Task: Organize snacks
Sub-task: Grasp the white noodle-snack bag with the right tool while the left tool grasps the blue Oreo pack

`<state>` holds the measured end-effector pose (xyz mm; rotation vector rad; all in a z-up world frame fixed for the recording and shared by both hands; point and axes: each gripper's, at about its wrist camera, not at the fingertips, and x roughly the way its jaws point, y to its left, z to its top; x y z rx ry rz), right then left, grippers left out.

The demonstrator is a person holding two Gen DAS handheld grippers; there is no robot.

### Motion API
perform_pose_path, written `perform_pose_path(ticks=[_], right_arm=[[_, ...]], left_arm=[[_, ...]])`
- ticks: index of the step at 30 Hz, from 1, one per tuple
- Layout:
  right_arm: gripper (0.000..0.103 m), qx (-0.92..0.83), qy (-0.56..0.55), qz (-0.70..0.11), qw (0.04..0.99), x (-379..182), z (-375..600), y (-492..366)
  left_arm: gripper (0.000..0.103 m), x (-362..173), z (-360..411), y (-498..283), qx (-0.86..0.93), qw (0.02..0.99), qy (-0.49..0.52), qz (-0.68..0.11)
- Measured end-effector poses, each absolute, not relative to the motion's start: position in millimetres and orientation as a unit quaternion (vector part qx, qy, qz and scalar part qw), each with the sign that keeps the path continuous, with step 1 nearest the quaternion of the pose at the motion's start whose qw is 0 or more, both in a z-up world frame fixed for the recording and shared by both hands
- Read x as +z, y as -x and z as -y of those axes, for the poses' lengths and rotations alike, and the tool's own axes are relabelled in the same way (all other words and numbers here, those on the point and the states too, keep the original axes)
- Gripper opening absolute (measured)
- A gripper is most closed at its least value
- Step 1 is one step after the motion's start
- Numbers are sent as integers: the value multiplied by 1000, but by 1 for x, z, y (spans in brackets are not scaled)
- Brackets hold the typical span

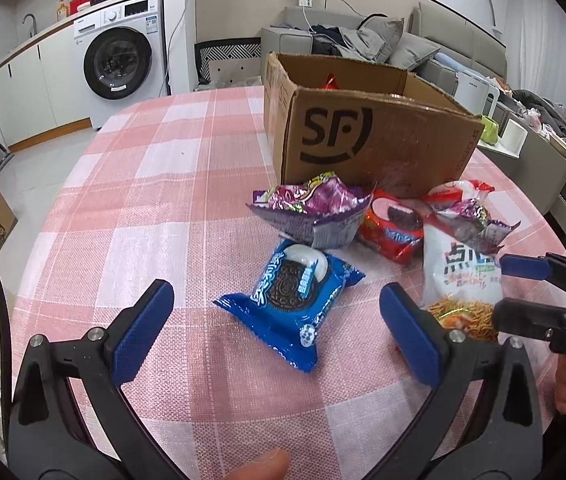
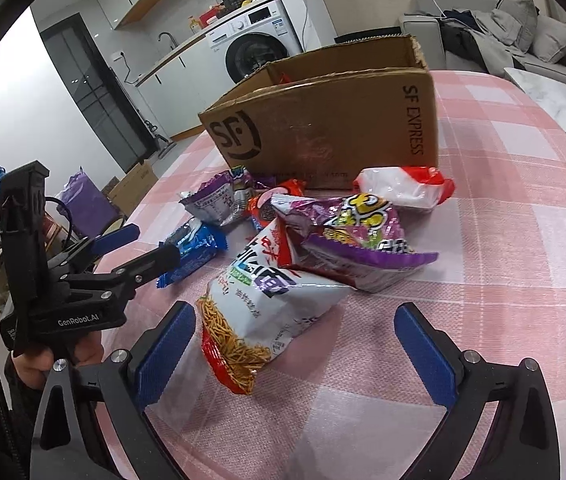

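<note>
Blue cookie pack (image 1: 291, 300) lies flat on the pink checked tablecloth (image 1: 143, 200), just ahead of the left gripper (image 1: 279, 320), roughly centred between its blue pads.

Beyond it: a crumpled purple packet (image 1: 311, 212), a red cookie pack (image 1: 393, 226) touching it, and a white noodle-snack bag (image 2: 267, 300) with a second purple packet (image 2: 359, 240) resting on its far end. A white-and-red bag (image 2: 403, 186) lies near the foot of the open cardboard box (image 1: 367, 136), which stands upright behind the pile; something red shows inside it.

Left gripper: jaws spread wide, holding nothing, low over the cloth, aimed toward the box.

Right gripper (image 2: 295, 344): jaws also wide apart, empty, with the near end of the noodle-snack bag lying between the pads; contact cannot be told.

Background: washing machine (image 1: 123, 56), sofa (image 1: 403, 40) with cushions.
</note>
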<state>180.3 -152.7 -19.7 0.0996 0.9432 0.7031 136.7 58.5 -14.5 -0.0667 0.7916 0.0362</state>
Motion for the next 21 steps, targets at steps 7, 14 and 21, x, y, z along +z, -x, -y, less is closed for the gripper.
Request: perform_pose_path(ticks=[7,14,21], right_arm=[[97,348,-53,-455,818,-26,138,-183],[88,347,-53,-454,819,-27,129,-186],[72,358,-48,-454,815,-26,129,-181]], left_arm=[[103,-22,-59,-141,21,919,31,-393],[103,-26,-61,-145,17,915,36,-401],[103,-31,-61,-150,15,911,36,-411]])
